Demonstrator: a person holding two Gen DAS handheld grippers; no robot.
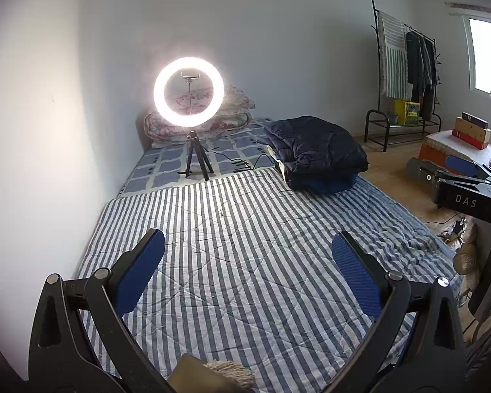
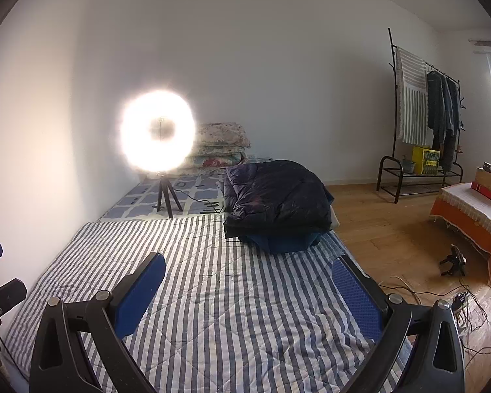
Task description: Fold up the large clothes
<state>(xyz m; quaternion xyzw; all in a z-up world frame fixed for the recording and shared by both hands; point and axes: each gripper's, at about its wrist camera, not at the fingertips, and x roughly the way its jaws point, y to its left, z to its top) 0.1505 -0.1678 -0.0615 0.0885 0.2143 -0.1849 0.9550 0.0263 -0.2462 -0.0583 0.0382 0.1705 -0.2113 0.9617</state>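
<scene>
Clothes [image 2: 278,199] (dark, stacked) hide their lower layers — left gripper [image 1: 248,258] and right gripper [image 2: 248,281] both gape, empty.

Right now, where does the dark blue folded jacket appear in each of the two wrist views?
Left wrist view: the dark blue folded jacket lies right of center, at the far right edge of the striped quilt.
Right wrist view: the jacket lies near the center, on the quilt's far right part.
Shared landmark: the lit ring light, left of the jacket.
</scene>
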